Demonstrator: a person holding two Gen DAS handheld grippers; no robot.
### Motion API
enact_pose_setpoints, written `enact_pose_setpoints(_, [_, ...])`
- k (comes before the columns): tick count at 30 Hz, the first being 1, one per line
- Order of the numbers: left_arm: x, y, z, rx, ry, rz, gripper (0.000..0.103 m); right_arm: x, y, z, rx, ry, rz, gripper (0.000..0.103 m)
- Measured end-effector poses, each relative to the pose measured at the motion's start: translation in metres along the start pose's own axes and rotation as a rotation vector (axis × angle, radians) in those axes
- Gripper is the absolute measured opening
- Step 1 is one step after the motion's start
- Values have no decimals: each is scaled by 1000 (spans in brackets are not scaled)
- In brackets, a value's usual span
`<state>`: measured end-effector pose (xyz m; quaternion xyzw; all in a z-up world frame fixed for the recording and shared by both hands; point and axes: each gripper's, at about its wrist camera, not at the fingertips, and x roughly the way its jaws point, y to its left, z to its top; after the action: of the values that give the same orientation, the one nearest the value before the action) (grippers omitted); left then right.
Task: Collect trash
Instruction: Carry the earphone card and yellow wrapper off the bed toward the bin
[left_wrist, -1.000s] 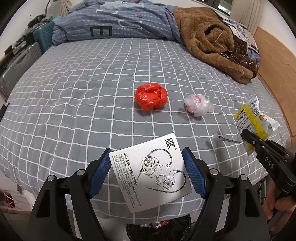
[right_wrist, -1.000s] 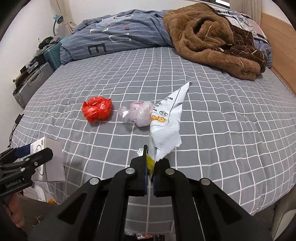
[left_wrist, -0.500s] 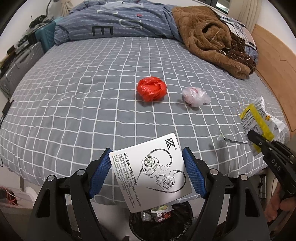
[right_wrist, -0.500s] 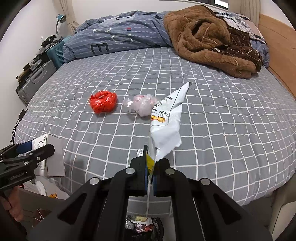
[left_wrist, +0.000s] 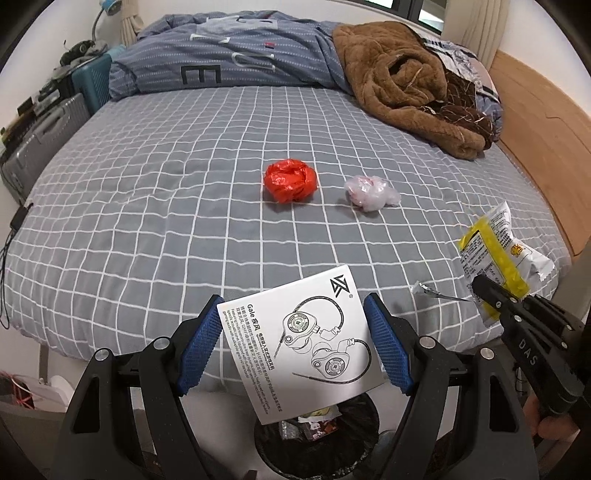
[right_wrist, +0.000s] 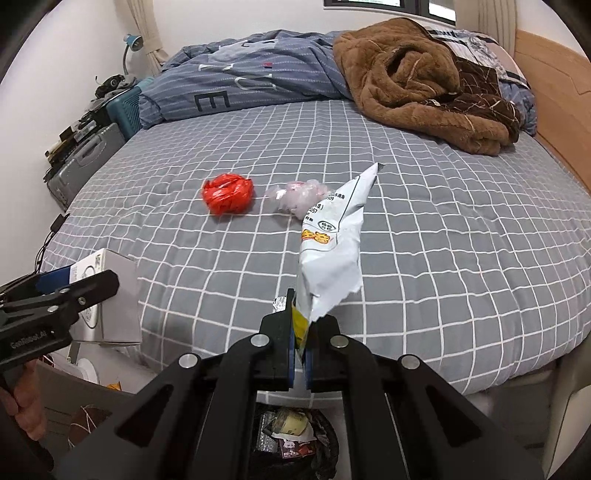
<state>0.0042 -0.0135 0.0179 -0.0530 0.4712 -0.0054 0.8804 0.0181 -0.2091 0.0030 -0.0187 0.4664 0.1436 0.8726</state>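
My left gripper (left_wrist: 293, 325) is shut on a white earphone box (left_wrist: 303, 339), held over the bed's front edge above a black-lined trash bin (left_wrist: 317, 439). My right gripper (right_wrist: 300, 332) is shut on a white and yellow snack wrapper (right_wrist: 332, 243), also above the bin (right_wrist: 295, 439). On the grey checked bed (left_wrist: 147, 206) lie a crumpled red plastic bag (left_wrist: 290, 180), a clear plastic wad (left_wrist: 371, 192) and a small foil scrap (left_wrist: 424, 288). The red bag (right_wrist: 228, 193) and the clear wad (right_wrist: 295, 195) also show in the right wrist view.
A blue duvet (left_wrist: 229, 59) and a brown fleece blanket (left_wrist: 406, 85) lie at the far end of the bed. Suitcases (left_wrist: 40, 136) stand at the left. A wooden headboard panel (left_wrist: 546, 122) runs along the right.
Both grippers have pulled back and risen from the bed with their loads. The trash bin has come into view below them.
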Motion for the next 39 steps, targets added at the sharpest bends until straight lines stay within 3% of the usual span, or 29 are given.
enact_pose_setpoints(20, [-30, 6, -69, -17, 13, -5, 75, -38, 22, -60, -15, 10, 33, 3])
enact_pose_setpoints(39, [-10, 17, -144, -41, 81, -6, 75, -23, 42, -136, -37, 114, 57, 3])
